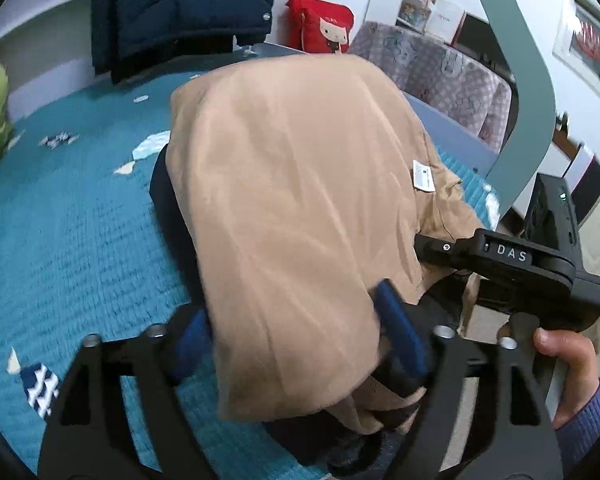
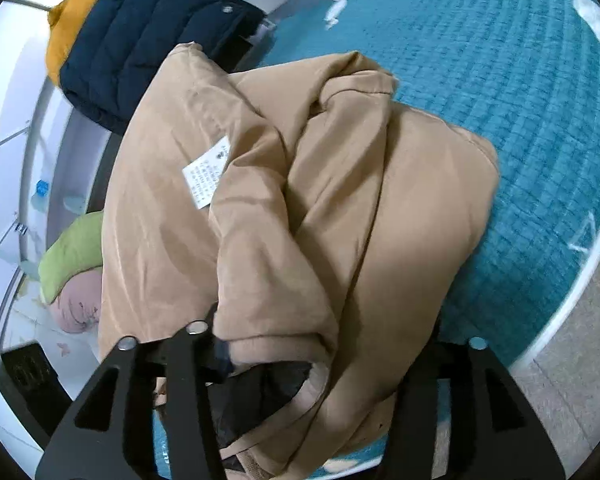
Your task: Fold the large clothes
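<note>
Blue-padded fingers [image 1: 400, 328] of the left gripper [image 1: 300, 336] stand spread on either side of the near end of the tan coat [image 1: 292, 200], and the cloth lies slack between them, not pinched. Seen from the right wrist, the right gripper [image 2: 328, 356] is likewise spread, its fingers flanking a rolled cuff and the dark lining. The coat sits bunched, lining side out, on the teal bedspread [image 1: 80, 220], its white care label [image 2: 207, 178] showing. With both tools loose, the risk is that the puffy fold springs back open or slides toward the bed's right edge. Closing either tool now could catch several layers at once and drag the stack askew.
</note>
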The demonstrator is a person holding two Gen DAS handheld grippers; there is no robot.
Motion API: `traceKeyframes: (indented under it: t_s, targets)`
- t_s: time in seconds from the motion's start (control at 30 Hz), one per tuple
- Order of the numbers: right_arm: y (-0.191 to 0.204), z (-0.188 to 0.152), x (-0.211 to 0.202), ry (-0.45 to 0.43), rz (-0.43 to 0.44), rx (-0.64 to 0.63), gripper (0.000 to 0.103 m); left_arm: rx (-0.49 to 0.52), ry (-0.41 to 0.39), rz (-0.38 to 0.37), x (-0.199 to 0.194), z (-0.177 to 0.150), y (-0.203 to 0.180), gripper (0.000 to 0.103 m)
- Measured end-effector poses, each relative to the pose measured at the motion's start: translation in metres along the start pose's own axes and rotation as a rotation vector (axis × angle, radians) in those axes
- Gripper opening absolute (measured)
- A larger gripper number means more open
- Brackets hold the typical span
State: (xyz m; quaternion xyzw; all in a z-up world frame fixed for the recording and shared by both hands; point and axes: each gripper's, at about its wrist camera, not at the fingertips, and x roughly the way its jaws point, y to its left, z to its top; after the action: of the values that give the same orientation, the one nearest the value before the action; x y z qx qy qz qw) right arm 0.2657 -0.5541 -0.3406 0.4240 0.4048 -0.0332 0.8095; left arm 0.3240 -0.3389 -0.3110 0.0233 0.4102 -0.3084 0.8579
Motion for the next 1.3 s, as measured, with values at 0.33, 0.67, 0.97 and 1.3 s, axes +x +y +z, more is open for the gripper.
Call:
traceKeyframes:
  t_s: [0.33, 0.67, 0.97, 1.3]
  targets:
    - [0.093, -0.021, -0.083, -0.196, -0.252, -0.258, 0.064, -0.08, -0.031, -0.032, -0.052, -0.015, 0.023, 0.087]
    - [0.08, -0.038, 0.03, 0.062, -0.316, -0.362, 0.063, -0.177, -0.038, 0.087, -0.096, -0.019, 0.084, 0.087]
    - [0.115, -0.052, -0.016, -0.035, -0.35, -0.407, 0.065, -0.247, -0.029, 0.174, -0.133, -0.033, 0.122, 0.089]
    - [0.23, -0.145, -0.062, -0.051, -0.336, -0.626, 0.083, -0.199, -0.054, 0.2, -0.197, -0.037, 0.114, 0.097]
